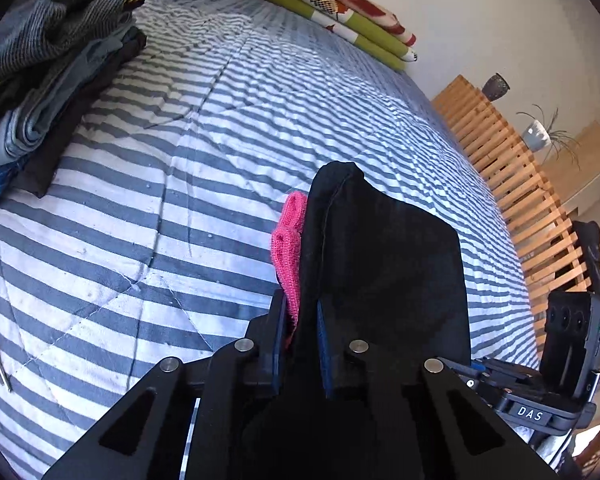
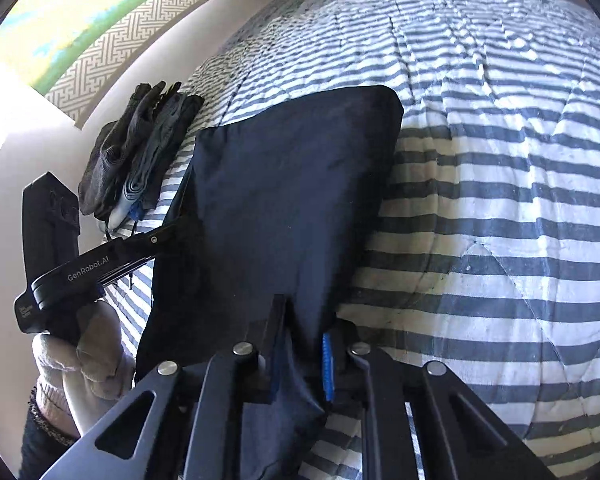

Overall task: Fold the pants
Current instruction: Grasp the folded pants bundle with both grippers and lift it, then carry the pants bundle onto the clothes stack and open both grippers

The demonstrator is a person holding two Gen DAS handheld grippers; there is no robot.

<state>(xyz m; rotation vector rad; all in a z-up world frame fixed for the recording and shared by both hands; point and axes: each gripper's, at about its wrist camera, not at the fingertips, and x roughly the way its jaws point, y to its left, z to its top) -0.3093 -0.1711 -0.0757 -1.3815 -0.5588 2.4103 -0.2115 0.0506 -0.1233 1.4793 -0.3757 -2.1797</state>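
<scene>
The pants [image 2: 284,184] are dark navy, almost black, and hang folded above the striped bed between both grippers. My left gripper [image 1: 300,320] is shut on one end of the pants [image 1: 384,256], with a pink knitted strip [image 1: 288,248] caught at the left jaw. My right gripper [image 2: 304,336] is shut on the other end. The left gripper [image 2: 172,236] also shows in the right wrist view, at the far left edge of the cloth, held by a hand in a white glove [image 2: 84,344].
The bed [image 1: 160,208] carries a blue-and-white striped quilt. A stack of folded clothes [image 1: 52,64] lies at its left edge. Green and red folded bedding [image 1: 340,12] sits at the head. A wooden slatted frame [image 1: 516,184] and potted plants stand to the right.
</scene>
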